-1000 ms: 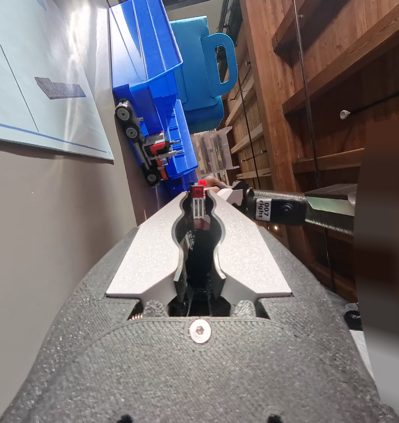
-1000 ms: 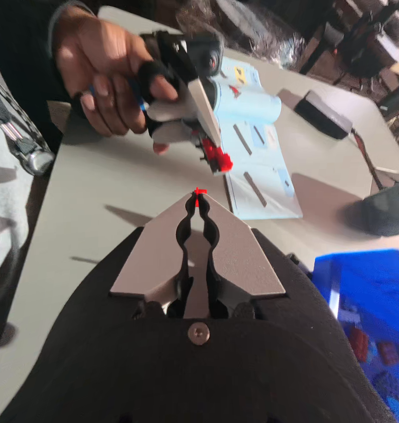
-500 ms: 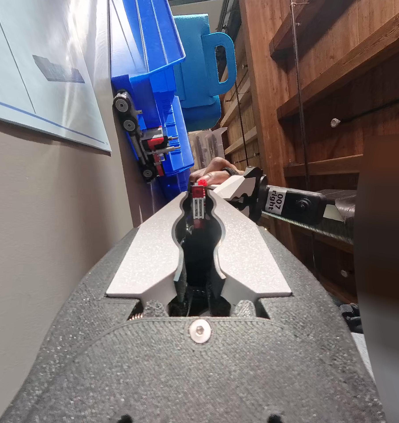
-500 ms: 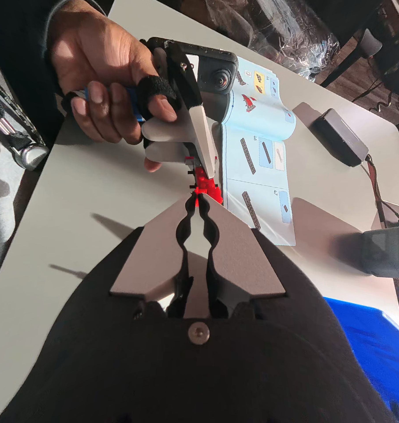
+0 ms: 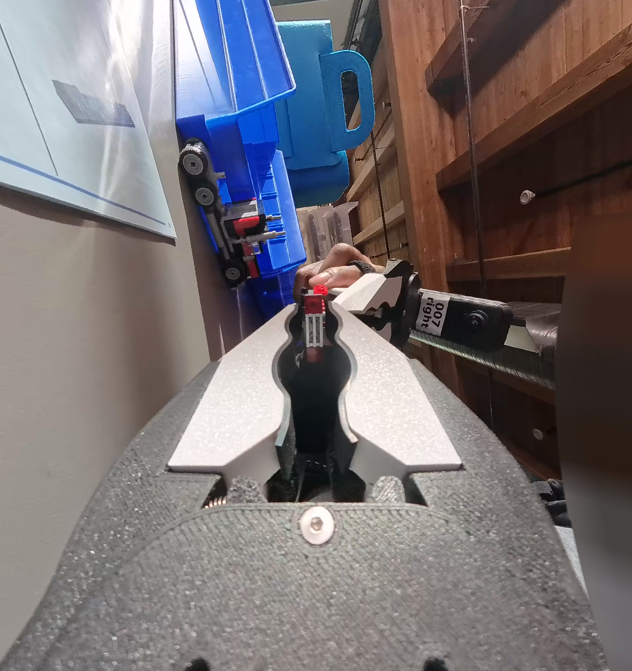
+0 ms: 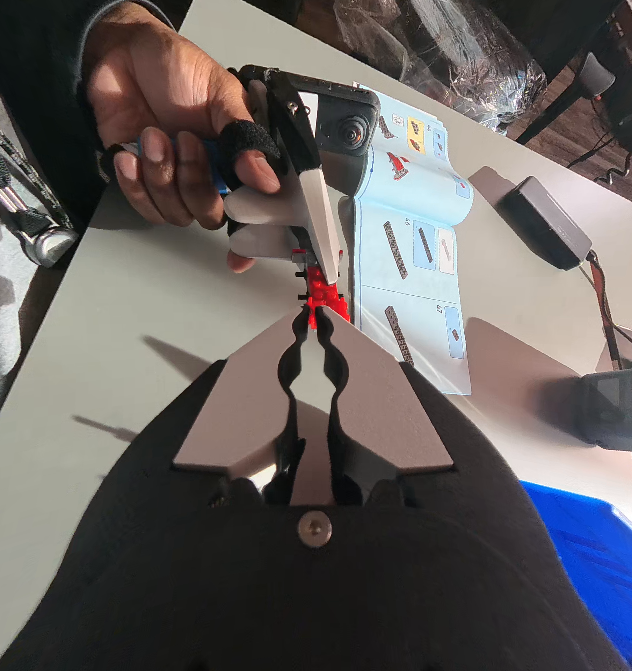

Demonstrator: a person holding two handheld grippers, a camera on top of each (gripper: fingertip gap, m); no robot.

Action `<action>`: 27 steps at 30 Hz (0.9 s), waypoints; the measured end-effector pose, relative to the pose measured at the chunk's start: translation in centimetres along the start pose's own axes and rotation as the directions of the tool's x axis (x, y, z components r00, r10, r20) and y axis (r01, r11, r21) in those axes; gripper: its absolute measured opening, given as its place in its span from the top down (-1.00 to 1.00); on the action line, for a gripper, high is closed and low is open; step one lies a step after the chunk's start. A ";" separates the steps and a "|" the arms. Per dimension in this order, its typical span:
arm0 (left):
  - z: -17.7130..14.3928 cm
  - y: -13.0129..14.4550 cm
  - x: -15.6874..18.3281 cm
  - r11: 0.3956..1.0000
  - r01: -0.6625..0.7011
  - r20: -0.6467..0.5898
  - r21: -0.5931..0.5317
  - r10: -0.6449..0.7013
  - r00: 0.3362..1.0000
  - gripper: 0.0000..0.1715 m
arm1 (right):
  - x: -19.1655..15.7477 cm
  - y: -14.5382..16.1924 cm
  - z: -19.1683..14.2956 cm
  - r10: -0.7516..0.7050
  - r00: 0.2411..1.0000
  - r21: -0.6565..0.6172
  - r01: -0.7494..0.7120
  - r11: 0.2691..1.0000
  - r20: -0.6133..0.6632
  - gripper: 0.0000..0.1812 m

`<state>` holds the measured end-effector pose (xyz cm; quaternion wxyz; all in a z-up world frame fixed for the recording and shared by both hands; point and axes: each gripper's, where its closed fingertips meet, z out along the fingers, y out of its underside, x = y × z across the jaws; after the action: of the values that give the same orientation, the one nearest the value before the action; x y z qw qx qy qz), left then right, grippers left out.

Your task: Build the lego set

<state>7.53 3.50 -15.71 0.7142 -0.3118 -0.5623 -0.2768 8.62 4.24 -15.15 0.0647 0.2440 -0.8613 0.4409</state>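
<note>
I am holding the left gripper (image 5: 314, 308) clamped on a small red-and-grey lego sub-assembly (image 5: 314, 325), its fingers pressing both sides of the piece above the grey surface (image 6: 162, 326). I am holding the right gripper (image 6: 311, 312) closed on a small red lego piece (image 6: 311, 315) at its fingertips, and that piece is touching the red end of the sub-assembly (image 6: 323, 290), which is projecting from the left gripper (image 6: 316, 254). Both grippers are meeting in the air just beside the near edge of the open instruction booklet (image 6: 416, 236), which is lying toward the far side of the surface. A partly built lego truck (image 5: 227, 225) is resting on the surface against a blue bin (image 5: 241, 72). A dark power adapter (image 6: 546, 225) is lying near the far right corner of the surface, well apart from the booklet. A person's hand (image 6: 169, 120) is gripping the left gripper's handle.
</note>
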 end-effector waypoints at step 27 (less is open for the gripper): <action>-0.1 -0.1 0.2 0.996 0.082 -0.040 0.018 -0.081 0.996 0.85 | 0.3 -0.2 -0.1 0.015 1.000 0.037 -0.014 0.999 -0.025 0.88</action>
<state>7.57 3.32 -15.57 0.7162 -0.2761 -0.5631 -0.3063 8.40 4.08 -14.85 0.0680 0.2334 -0.8539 0.4602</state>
